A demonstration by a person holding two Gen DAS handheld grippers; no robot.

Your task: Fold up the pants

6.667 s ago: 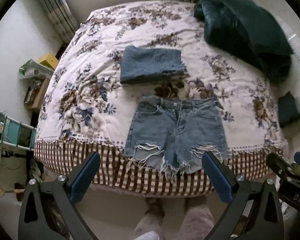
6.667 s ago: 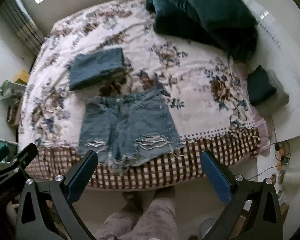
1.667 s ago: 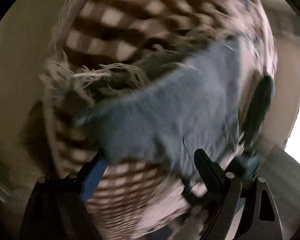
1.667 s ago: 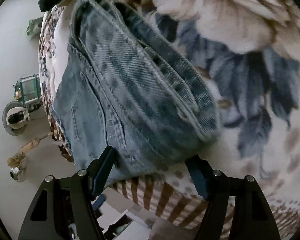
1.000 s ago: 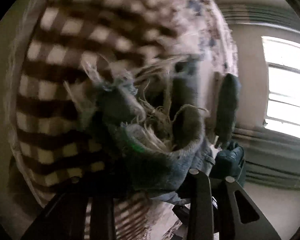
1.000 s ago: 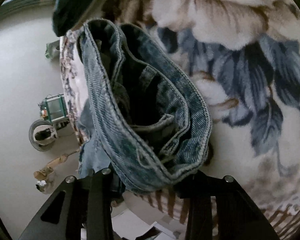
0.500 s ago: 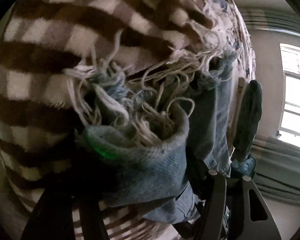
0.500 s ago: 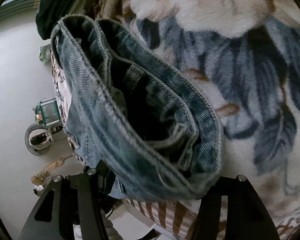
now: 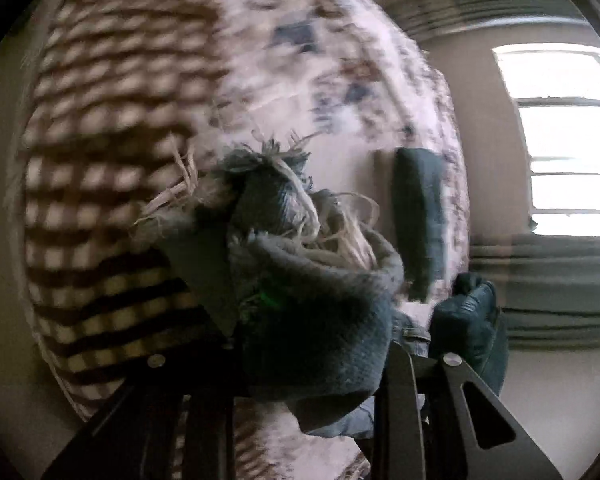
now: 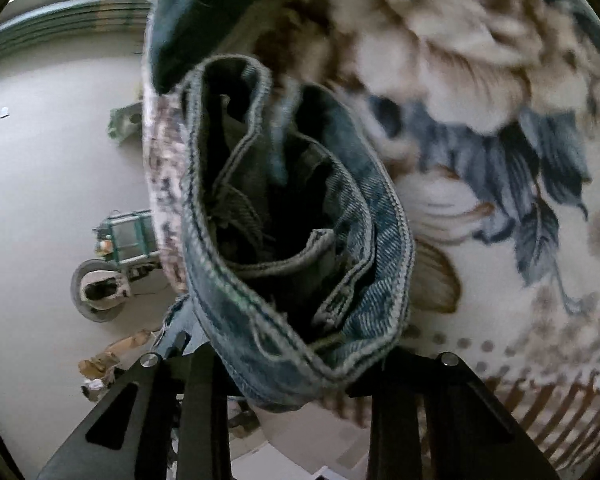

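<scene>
The denim shorts [image 9: 312, 304] are bunched close in front of both cameras. My left gripper [image 9: 304, 364] is shut on their frayed leg hem, with white threads sticking out above the jaws. My right gripper [image 10: 288, 364] is shut on the shorts' waistband [image 10: 380, 216], which gapes open and shows the dark inside. The shorts are lifted off the floral bedspread [image 10: 480, 80]. Both grippers' fingertips are hidden by the cloth.
The bed's brown checked edge [image 9: 100, 184] fills the left of the left wrist view. A folded dark denim piece [image 9: 418, 220] lies farther on the bed. A window [image 9: 568, 136] is behind. The floor with a small cart [image 10: 130, 236] is left in the right wrist view.
Both grippers have closed on the shorts and raised them off the bed; over the last half second the bed has dropped back and the cloth hangs freer.
</scene>
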